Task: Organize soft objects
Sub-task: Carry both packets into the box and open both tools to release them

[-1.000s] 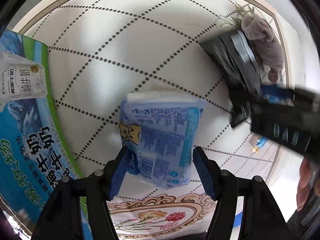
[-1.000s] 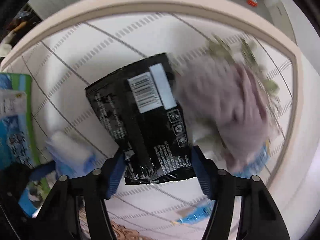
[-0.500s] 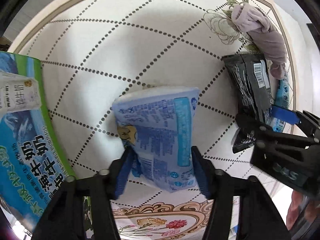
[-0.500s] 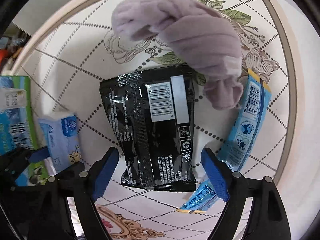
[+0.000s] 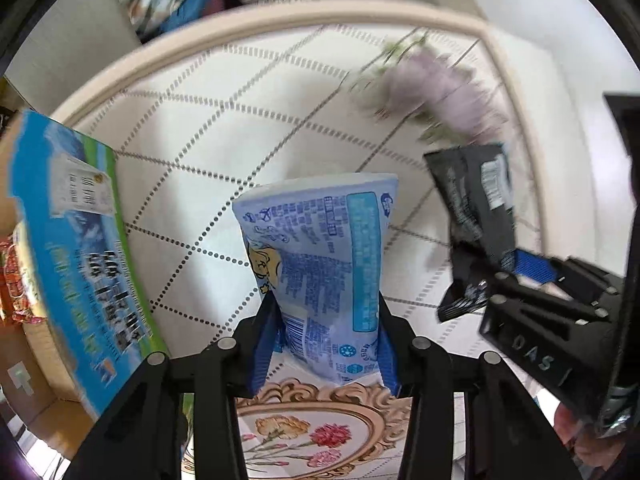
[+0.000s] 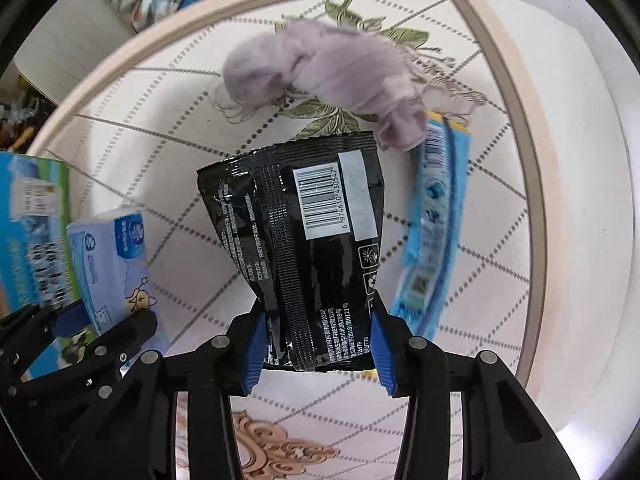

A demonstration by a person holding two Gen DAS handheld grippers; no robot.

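Observation:
My left gripper (image 5: pixel 326 344) is shut on a light blue tissue pack (image 5: pixel 324 248) and holds it tilted up off the white patterned cloth. My right gripper (image 6: pixel 316 352) is shut on a black foil pouch (image 6: pixel 304 232) with a barcode, its lower end pinched between the blue pads. The pouch also shows in the left wrist view (image 5: pixel 476 200), with the right gripper (image 5: pixel 496 280) below it. The tissue pack (image 6: pixel 108 256) and left gripper (image 6: pixel 96 324) show at the left of the right wrist view. A lilac cloth bundle (image 6: pixel 320 68) lies behind the pouch.
A blue and green milk carton box (image 5: pixel 72 248) stands at the left, also in the right wrist view (image 6: pixel 28 224). A long blue packet (image 6: pixel 436 224) lies right of the pouch. The table's beige rim (image 6: pixel 536 200) curves around the back and right.
Both grippers have closed on their packs: the left one has squeezed and lifted the tissue pack, and the right one, open half a second ago, now pinches the black pouch.

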